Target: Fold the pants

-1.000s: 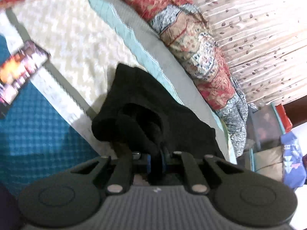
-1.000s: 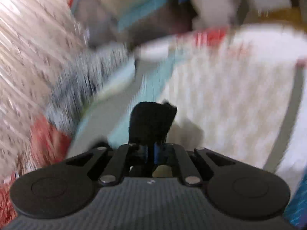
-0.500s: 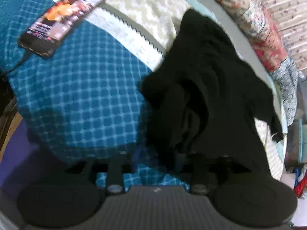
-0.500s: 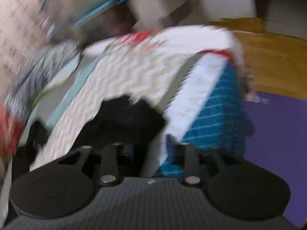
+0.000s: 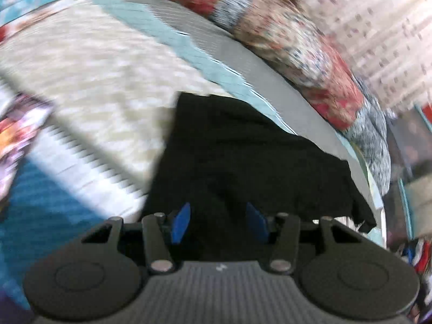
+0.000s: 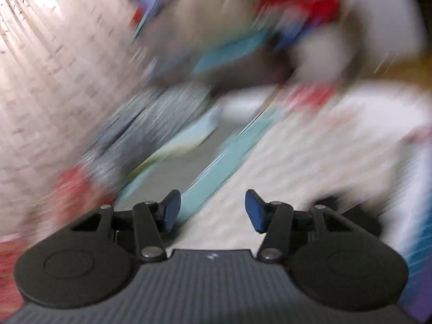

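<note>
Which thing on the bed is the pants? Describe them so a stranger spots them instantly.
Start at the bed with its cream zigzag quilt and the long red patterned pillow along its far edge. In front of that pillow, just past the open jaws of the left gripper, lie the pants. They are the only plain black thing there, a flat dark slab against pale, patterned bedding.

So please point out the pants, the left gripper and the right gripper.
pants [image 5: 243, 148], left wrist view, middle of the black cloth
left gripper [image 5: 217, 221], left wrist view, between open fingertips
right gripper [image 6: 213, 210], right wrist view, between open fingertips
</note>
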Demonstrator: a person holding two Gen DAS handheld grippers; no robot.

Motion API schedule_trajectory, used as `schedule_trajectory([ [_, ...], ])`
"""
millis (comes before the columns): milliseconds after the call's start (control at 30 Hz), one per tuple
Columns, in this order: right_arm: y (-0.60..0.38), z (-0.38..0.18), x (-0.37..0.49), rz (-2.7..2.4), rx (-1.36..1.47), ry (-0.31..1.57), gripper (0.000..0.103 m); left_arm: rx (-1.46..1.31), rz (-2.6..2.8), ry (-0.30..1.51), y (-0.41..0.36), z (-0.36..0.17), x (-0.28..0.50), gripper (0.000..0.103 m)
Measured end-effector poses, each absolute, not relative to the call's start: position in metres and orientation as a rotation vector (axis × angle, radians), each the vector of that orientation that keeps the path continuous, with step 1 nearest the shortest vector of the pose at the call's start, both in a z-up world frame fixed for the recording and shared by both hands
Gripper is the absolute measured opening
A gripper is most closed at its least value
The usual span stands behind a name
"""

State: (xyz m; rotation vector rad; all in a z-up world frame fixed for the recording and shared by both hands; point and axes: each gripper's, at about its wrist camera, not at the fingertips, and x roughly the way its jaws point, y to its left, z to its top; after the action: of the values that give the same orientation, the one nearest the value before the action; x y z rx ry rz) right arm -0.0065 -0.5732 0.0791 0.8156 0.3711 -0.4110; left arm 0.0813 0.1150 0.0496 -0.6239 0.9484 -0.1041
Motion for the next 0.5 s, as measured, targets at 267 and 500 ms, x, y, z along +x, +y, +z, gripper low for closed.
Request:
schedule_trajectory([
  [267,-0.606,0.002,0.121,-0.218,1.285,0.545,0.056,-0.571,-0.133,1.029,0.057,0.008,0.142,0.049],
  [500,-0.624,-0.027,0.156,-0.264,1.536,0.601,0.056,-0.524,-0.138,1.022,0.048,0.000,0.146,0.055],
])
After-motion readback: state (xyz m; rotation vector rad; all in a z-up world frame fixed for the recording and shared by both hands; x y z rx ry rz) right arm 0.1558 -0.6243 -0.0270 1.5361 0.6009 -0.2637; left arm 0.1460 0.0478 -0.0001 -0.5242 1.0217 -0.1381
